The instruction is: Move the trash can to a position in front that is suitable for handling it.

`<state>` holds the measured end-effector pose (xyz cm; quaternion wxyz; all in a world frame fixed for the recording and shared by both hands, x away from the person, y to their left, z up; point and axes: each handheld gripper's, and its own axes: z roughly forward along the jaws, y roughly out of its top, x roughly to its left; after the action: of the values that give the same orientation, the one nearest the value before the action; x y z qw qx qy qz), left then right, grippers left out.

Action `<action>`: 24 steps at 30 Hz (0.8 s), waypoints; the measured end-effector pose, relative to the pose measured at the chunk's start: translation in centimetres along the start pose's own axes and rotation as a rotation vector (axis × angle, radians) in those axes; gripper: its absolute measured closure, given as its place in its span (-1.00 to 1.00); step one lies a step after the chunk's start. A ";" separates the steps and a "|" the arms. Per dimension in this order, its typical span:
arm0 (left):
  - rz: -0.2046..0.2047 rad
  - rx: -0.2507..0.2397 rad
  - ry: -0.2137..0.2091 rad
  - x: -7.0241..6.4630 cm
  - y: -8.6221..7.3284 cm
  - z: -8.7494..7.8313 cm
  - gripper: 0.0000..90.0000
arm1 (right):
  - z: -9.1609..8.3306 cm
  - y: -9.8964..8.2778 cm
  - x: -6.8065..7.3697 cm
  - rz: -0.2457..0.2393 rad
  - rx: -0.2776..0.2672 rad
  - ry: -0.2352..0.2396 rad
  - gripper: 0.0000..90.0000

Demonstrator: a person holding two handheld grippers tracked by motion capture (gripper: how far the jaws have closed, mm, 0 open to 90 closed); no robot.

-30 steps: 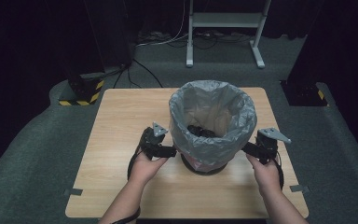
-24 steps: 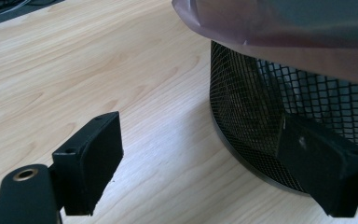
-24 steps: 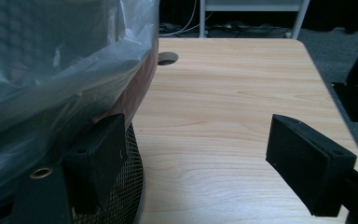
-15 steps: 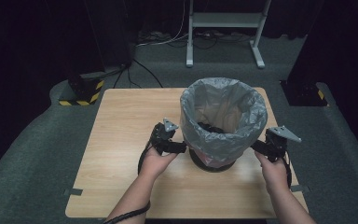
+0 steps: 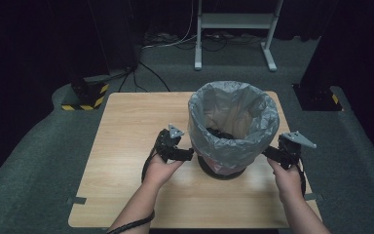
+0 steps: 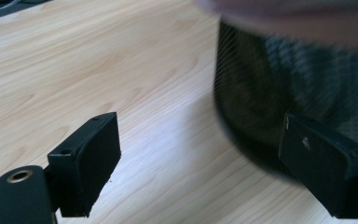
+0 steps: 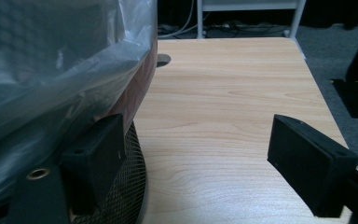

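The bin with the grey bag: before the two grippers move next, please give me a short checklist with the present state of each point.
1. Left gripper open: ok, jaws wide apart.
2. Right gripper open: ok, jaws wide apart.
3. Grippers flank the mesh bin, one each side: ok.
4. Grey bag folded over the rim: ok.
5. Either gripper holding bag or bin: not ok, nothing sits between the jaws.
6. Bin stands on the table: ok, though close to the right edge.

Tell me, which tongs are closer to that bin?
Roughly equal, perhaps left. Left tongs sit beside the bin's left wall; right tongs sit at its right, both against the bag.
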<state>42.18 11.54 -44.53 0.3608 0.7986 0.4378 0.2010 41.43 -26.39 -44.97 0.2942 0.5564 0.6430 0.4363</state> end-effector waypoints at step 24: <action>-0.082 -0.026 -0.085 2.8 -8.1 -4.1 -0.67 | -4.8 -3.2 -0.2 -0.123 -0.029 -0.002 -0.65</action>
<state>36.58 18.44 -47.88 0.3972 0.7830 0.4520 0.1574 35.82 -27.75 -45.71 0.3292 0.5121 0.6691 0.4262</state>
